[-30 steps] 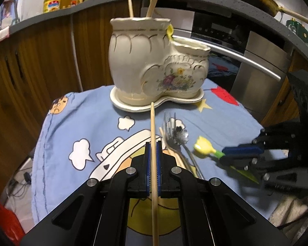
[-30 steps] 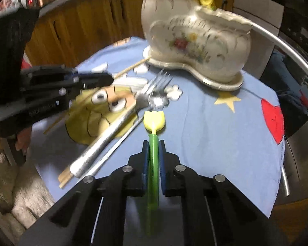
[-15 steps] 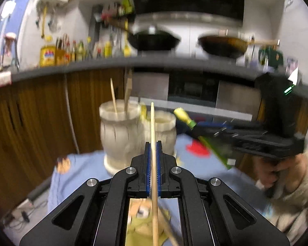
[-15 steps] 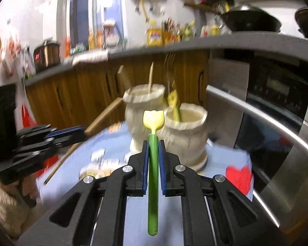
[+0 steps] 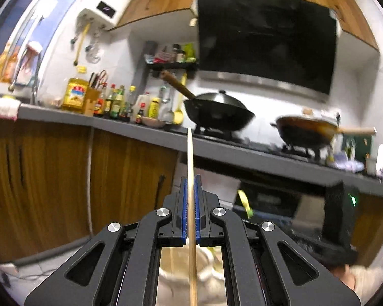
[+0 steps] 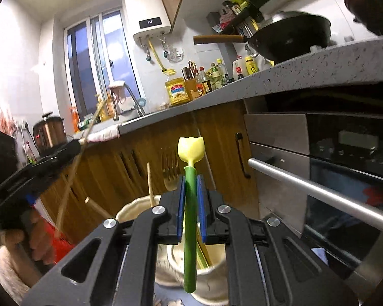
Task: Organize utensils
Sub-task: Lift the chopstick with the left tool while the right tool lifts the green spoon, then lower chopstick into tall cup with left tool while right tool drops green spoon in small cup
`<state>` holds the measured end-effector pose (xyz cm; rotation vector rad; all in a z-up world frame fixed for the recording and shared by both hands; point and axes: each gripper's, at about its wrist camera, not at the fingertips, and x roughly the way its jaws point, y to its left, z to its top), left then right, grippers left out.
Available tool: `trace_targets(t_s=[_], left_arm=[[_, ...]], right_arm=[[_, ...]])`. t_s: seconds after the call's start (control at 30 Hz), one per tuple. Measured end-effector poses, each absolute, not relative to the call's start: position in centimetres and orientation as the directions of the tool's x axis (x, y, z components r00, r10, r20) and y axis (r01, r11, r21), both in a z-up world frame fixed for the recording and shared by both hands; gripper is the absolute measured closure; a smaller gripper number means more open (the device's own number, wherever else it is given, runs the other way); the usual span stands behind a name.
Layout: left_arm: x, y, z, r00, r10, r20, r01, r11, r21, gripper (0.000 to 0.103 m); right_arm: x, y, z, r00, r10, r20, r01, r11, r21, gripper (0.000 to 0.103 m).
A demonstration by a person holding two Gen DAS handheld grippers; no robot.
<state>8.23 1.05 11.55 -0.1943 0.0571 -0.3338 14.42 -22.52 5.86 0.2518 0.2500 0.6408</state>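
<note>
My left gripper (image 5: 190,186) is shut on a wooden chopstick (image 5: 189,153) that runs straight up between its blue pads. Below it, through the gripper frame, shows part of the cream ceramic utensil holder (image 5: 176,267). My right gripper (image 6: 190,186) is shut on a green-stemmed utensil with a yellow tulip end (image 6: 190,148), held over the holder (image 6: 130,210). A fork (image 6: 169,176) and another chopstick (image 6: 149,183) stand in the holder's taller cup. In the right wrist view the left gripper (image 6: 74,145) sits at the left, beside the holder, with its chopstick (image 6: 69,186) slanted.
A grey counter (image 5: 130,127) carries bottles and two woks (image 5: 217,112). Wooden cabinet doors (image 5: 38,178) stand behind the holder. An oven with a steel handle bar (image 6: 319,191) is at the right. A person's hand (image 6: 38,244) holds the left gripper.
Both grippers rose off the blue cloth with their utensils and tipped up to level. The holder, once ahead of them, now sits beneath them.
</note>
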Motion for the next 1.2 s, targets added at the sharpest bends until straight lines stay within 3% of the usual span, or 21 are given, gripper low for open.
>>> trace_targets(t_s=[0.13, 0.7, 1.03, 1.2], left_arm=[[11.4, 1.8, 11.4, 0.953, -0.303, -0.015, 0.289, 0.922, -0.258, 0.098], [15.1, 1.2, 8.2, 0.983, -0.184, 0.003, 0.180, 0.957, -0.226, 0.098], [11.2, 1.3, 7.3, 0.981, -0.193, -0.016, 0.187, 0.964, -0.190, 0.098], [8.7, 1.0, 6.1, 0.972, -0.221, -0.078, 0.206, 0.964, -0.170, 0.098]], right_arm=[[15.8, -21.9, 5.4, 0.765, 0.627, -0.146, -0.562, 0.761, 0.323, 0.093], [17.5, -20.3, 3.3, 0.798, 0.586, -0.142, -0.536, 0.797, 0.278, 0.094], [16.3, -21.3, 2.2, 0.779, 0.607, -0.159, -0.562, 0.787, 0.254, 0.094], [16.1, -21.8, 1.6, 0.778, 0.602, -0.177, -0.558, 0.793, 0.245, 0.094]])
